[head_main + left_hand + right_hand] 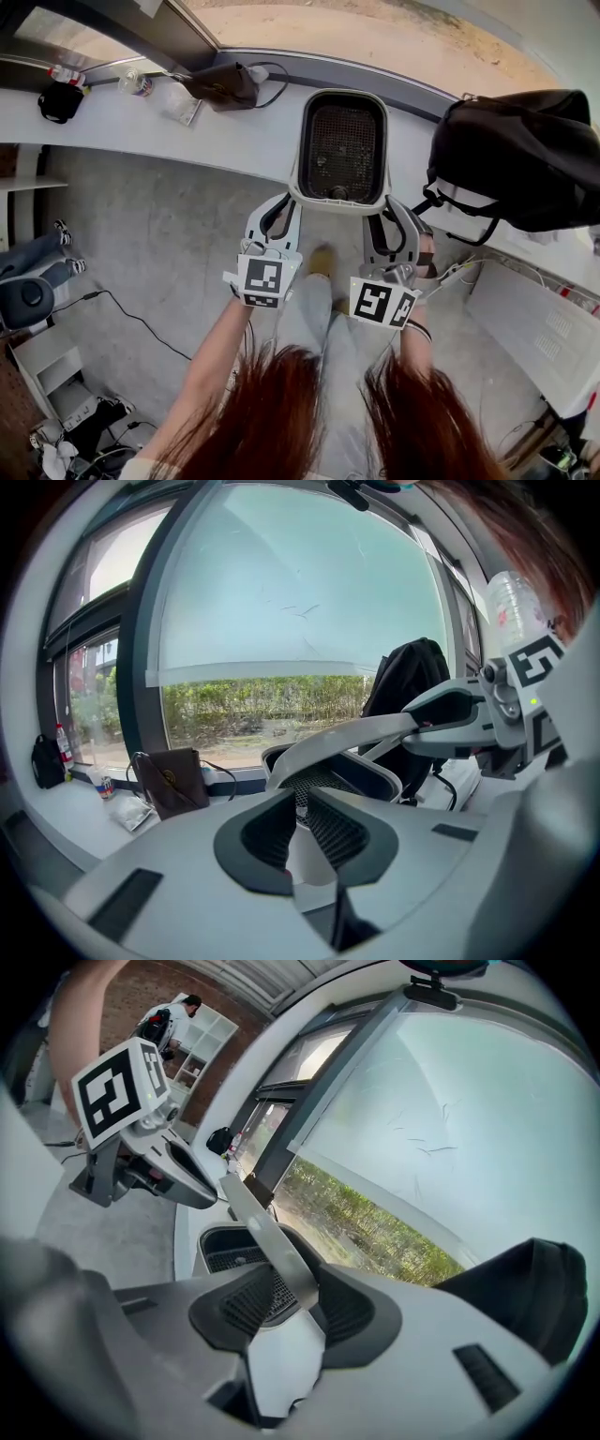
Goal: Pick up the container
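1. Left gripper (284, 206) is clamped on the container (342, 150) at its near rim; right gripper (387, 211) is spread, straddling that rim.
2. Container sits at the counter (234, 136) edge.
3. Grasp step. Next: right clamps, then a level lift.

Container (298, 159): off-white shell, black mesh inside.
Left gripper (278, 214) and right gripper (394, 223): pale grey bodies, black ribbed pads.
Marker cubes (263, 278): white faces with black square patterns.
Backpack (525, 150), 3 o'clock of container: solid black.
Pouch (220, 84), 10 o'clock: dark brown.
Small bag (61, 101), far 9 o'clock: black.
Ledge (141, 127): white.
Floor (159, 244): mottled grey.
Hair (272, 412), 6 o'clock: reddish brown.
Hedge (262, 705) beyond the window: green.
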Action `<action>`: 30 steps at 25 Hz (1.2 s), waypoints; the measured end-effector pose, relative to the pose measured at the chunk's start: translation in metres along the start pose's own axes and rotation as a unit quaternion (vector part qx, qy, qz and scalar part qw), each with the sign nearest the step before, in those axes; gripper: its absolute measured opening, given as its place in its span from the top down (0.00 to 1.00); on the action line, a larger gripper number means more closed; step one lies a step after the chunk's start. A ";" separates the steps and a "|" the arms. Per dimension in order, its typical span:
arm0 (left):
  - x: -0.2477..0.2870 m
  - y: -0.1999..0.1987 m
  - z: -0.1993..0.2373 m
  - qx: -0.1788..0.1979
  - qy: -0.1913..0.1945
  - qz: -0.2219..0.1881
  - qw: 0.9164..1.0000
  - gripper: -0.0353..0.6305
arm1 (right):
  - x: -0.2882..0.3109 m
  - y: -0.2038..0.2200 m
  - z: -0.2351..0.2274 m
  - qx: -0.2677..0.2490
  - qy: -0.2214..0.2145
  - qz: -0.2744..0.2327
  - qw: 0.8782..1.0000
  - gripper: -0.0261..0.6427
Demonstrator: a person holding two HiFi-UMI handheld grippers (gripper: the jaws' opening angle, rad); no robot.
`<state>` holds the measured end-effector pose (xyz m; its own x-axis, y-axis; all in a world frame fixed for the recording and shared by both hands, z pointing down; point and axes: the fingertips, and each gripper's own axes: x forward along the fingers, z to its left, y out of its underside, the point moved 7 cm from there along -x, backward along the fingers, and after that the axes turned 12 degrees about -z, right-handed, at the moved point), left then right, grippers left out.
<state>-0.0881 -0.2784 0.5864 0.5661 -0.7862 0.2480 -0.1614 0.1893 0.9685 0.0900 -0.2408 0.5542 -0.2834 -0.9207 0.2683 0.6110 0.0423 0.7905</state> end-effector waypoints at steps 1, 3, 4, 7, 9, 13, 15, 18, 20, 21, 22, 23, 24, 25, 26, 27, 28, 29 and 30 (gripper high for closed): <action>0.000 -0.001 0.001 0.003 -0.002 0.000 1.000 0.90 | 0.001 -0.001 -0.001 -0.003 0.001 -0.001 1.000 0.72; -0.001 -0.002 0.002 0.007 -0.003 -0.001 1.000 0.83 | 0.002 -0.002 -0.003 -0.008 0.004 -0.004 1.000 0.73; -0.001 -0.004 0.003 0.010 -0.004 -0.001 1.000 0.83 | 0.003 -0.003 -0.004 -0.009 0.005 -0.005 1.000 0.74; -0.003 -0.008 0.003 0.026 -0.007 -0.006 1.000 0.81 | 0.003 -0.003 -0.005 -0.010 0.008 -0.006 1.000 0.74; -0.003 -0.013 0.003 0.041 -0.009 -0.012 0.999 0.80 | 0.004 -0.003 -0.006 -0.008 0.009 -0.007 1.000 0.74; 0.000 -0.021 0.002 0.071 -0.013 -0.024 0.997 0.76 | 0.006 -0.004 -0.008 -0.004 0.011 -0.009 1.000 0.75; 0.002 -0.025 0.001 0.091 -0.013 -0.028 0.995 0.74 | 0.007 -0.004 -0.009 0.001 0.011 -0.009 1.000 0.75; 0.005 -0.030 -0.001 0.125 -0.012 -0.034 0.992 0.73 | 0.008 -0.004 -0.011 0.005 0.011 -0.010 1.000 0.75; 0.007 -0.030 -0.002 0.136 -0.012 -0.034 0.990 0.73 | 0.008 -0.004 -0.012 0.007 0.012 -0.011 1.000 0.75; 0.009 -0.030 -0.003 0.138 -0.012 -0.033 0.990 0.72 | 0.009 -0.004 -0.012 0.007 0.012 -0.012 1.000 0.75; 0.010 -0.031 -0.003 0.141 -0.011 -0.034 0.989 0.72 | 0.009 -0.004 -0.013 0.008 0.013 -0.012 1.000 0.75; 0.012 -0.033 -0.003 0.147 -0.010 -0.037 0.988 0.72 | 0.010 -0.004 -0.014 0.009 0.014 -0.013 1.000 0.75; 0.014 -0.036 -0.003 0.153 -0.009 -0.041 0.987 0.72 | 0.010 -0.005 -0.015 0.010 0.014 -0.013 1.000 0.75; 0.016 -0.038 -0.004 0.160 -0.008 -0.043 0.986 0.72 | 0.011 -0.005 -0.017 0.010 0.015 -0.014 1.000 0.75; 0.018 -0.039 -0.004 0.165 -0.008 -0.043 0.985 0.72 | 0.012 -0.005 -0.018 0.012 0.015 -0.014 1.000 0.75; 0.021 -0.040 -0.004 0.169 -0.008 -0.042 0.985 0.72 | 0.013 -0.006 -0.019 0.013 0.016 -0.014 1.000 0.75; 0.024 -0.041 -0.003 0.172 -0.008 -0.042 0.984 0.72 | 0.014 -0.006 -0.021 0.015 0.018 -0.015 1.000 0.75; 0.026 -0.042 -0.003 0.174 -0.008 -0.042 0.984 0.72 | 0.014 -0.007 -0.022 0.017 0.019 -0.015 1.000 0.75; 0.029 -0.044 -0.002 0.175 -0.009 -0.042 0.984 0.72 | 0.015 -0.007 -0.023 0.017 0.019 -0.014 1.000 0.76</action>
<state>-0.0626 -0.3084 0.5510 0.5760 -0.8009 0.1635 -0.3845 -0.0890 0.9188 0.0985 -0.2639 0.5401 -0.2715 -0.9359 0.2244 0.5767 0.0285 0.8165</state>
